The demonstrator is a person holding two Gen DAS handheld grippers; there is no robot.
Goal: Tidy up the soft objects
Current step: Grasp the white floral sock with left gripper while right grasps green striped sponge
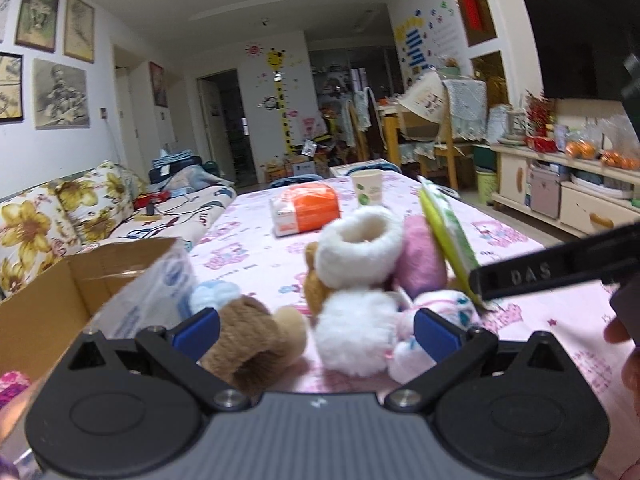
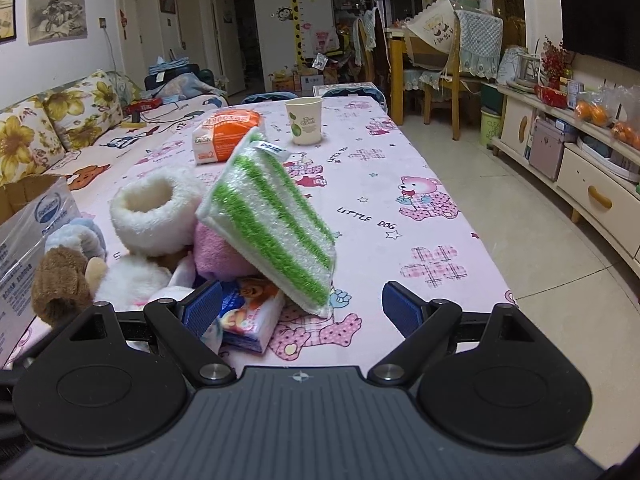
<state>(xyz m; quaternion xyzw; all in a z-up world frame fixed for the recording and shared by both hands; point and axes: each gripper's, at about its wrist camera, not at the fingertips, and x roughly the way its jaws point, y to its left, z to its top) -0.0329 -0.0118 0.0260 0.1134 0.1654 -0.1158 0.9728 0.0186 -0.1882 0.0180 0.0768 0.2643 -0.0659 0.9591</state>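
A pile of soft things lies on the pink tablecloth (image 2: pixel 400 232): a white fluffy bootie (image 1: pixel 360 248) (image 2: pixel 154 212), a pink towel (image 1: pixel 420 256) (image 2: pixel 224 252), a brown plush (image 1: pixel 256 340) (image 2: pixel 60 280), a white plush (image 1: pixel 356 328) (image 2: pixel 132 280) and a tissue pack (image 2: pixel 248 320). A green-and-white striped cloth (image 2: pixel 272 232) (image 1: pixel 448 236) leans tilted on the pink towel. My left gripper (image 1: pixel 318 332) is open around the brown and white plush. My right gripper (image 2: pixel 302 304) is open, with the cloth's lower corner between its fingers. One right finger (image 1: pixel 528 272) reaches the cloth's lower edge.
A cardboard box (image 1: pixel 48 312) (image 2: pixel 24 192) with a blue-printed plastic pack (image 1: pixel 152 296) stands at the table's left. Farther back sit an orange pack (image 2: pixel 226 132) and a paper cup (image 2: pixel 304 120). A sofa (image 2: pixel 60 128) runs along the left, a cabinet (image 2: pixel 592 184) along the right.
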